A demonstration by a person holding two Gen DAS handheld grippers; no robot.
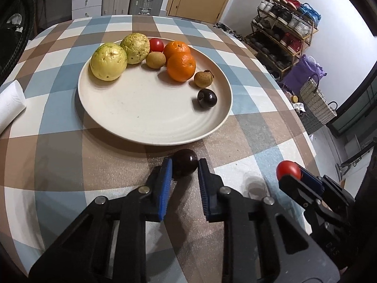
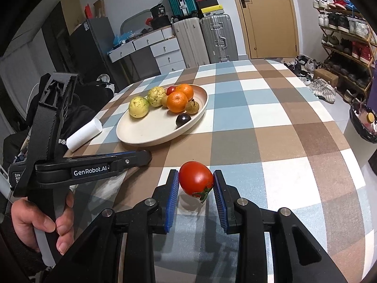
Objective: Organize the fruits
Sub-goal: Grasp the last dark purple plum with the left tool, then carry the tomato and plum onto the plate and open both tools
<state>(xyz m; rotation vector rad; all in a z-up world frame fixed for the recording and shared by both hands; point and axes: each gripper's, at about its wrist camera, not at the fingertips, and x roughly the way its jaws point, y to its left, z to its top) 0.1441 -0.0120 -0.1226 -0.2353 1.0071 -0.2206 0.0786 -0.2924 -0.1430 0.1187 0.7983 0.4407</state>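
Note:
A cream plate [image 1: 150, 118] [image 2: 146, 132] on the checked tablecloth holds two yellow-green guavas [image 1: 108, 61], two oranges [image 1: 181, 67], a small red tomato [image 1: 156, 44], two brown longans [image 1: 203, 79] and a dark plum [image 1: 206, 97]. My left gripper [image 1: 183, 167] is shut on a second dark plum [image 1: 185, 162] just in front of the plate's near rim. My right gripper [image 2: 195, 181] is shut on a red tomato [image 2: 195, 180], held above the cloth to the right of the left gripper; it also shows in the left wrist view [image 1: 288, 169].
A white paper roll [image 1: 10, 106] [image 2: 83, 134] lies left of the plate. The table's right edge drops to a shoe rack [image 1: 282, 35], a woven basket [image 1: 317, 103] and a bin [image 2: 364, 122]. Suitcases and drawers stand behind the table.

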